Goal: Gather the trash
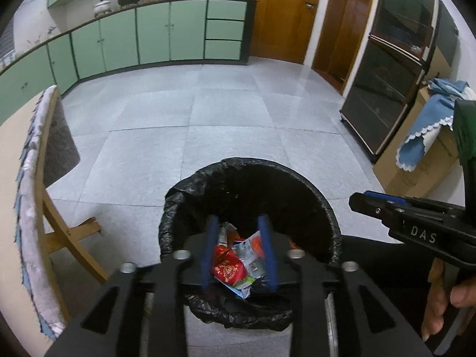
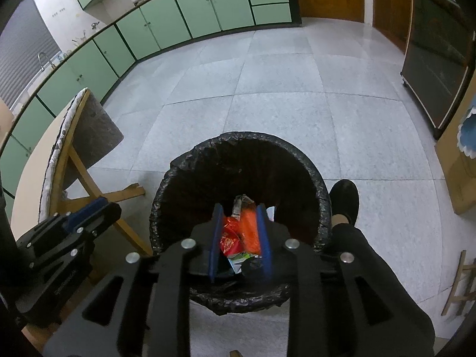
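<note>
Left gripper [image 1: 238,223]: low centre of the left wrist view, tilted down over the bin's mouth; its blue fingers [image 1: 211,247] stand apart with nothing pinched, the rubbish showing in the gap lies below them.
Right gripper [image 2: 239,209]: low centre of the right wrist view, also above the bin; jaws parted, pads pressing on nothing. In the left wrist view it enters from the right edge, with a hand [image 1: 446,303] on its handle at lower right.
Trash bin [image 1: 190,202]: round, lined with a black bag folded over the rim, standing on the floor in the lower middle of both views.
Trash: inside the bin, at the bottom. A red wrapper [image 1: 227,267] lies left of a pale printed packet [image 1: 250,255]; an orange wrapper [image 2: 248,232] shows just right of the red one in the right wrist view.
Floor [image 1: 226,113]: pale grey tiles filling the middle of each frame.
Table [image 1: 17,154]: left edge of the frame, light top with a patterned cloth border, wooden legs beside the bin.
Cabinets [image 1: 154,32]: green doors curving along the upper left.
Dark glass cupboard [image 1: 386,74]: upper right, with a cardboard box [image 1: 416,166] under a blue cloth just below it.
Person: a dark trouser leg and black shoe [image 2: 345,199] just right of the bin in the right wrist view.
</note>
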Action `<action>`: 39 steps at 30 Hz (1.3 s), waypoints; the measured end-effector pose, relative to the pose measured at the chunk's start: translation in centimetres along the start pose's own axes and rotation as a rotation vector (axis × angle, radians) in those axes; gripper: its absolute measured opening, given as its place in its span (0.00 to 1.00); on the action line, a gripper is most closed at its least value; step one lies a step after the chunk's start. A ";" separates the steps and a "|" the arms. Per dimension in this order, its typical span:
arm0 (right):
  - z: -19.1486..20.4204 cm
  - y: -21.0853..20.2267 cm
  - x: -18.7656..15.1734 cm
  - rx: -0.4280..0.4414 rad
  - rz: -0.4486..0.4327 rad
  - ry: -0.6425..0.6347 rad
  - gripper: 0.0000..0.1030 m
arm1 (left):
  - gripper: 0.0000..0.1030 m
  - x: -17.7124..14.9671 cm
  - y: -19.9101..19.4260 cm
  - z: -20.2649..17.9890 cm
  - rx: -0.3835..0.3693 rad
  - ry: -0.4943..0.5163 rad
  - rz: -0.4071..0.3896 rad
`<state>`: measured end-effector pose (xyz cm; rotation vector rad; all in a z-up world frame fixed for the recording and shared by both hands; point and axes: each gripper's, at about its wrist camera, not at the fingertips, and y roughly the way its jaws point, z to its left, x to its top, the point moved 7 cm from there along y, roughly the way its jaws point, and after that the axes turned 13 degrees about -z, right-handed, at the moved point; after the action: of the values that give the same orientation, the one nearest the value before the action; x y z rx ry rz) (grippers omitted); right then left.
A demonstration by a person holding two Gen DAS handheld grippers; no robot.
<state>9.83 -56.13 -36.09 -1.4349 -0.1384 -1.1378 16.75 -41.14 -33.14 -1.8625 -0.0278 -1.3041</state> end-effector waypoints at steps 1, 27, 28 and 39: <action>0.1 -0.1 0.0 0.001 -0.001 -0.002 0.24 | 0.35 0.0 -0.3 0.2 0.005 -0.005 -0.003; 7.9 -15.2 2.3 -0.025 -0.231 -0.181 0.84 | 0.94 3.2 -17.8 4.9 0.249 -0.045 -0.211; 8.5 -16.3 2.6 -0.029 -0.252 -0.197 0.86 | 0.94 3.2 -18.6 5.0 0.259 -0.045 -0.217; 12.7 -25.7 3.8 -0.064 -0.392 -0.269 0.95 | 0.94 5.0 -30.3 5.8 0.386 -0.060 -0.325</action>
<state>1.30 -41.25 -12.83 -1.6598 -0.5982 -1.2644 9.75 -20.00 -11.25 -1.6028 -0.5948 -1.3442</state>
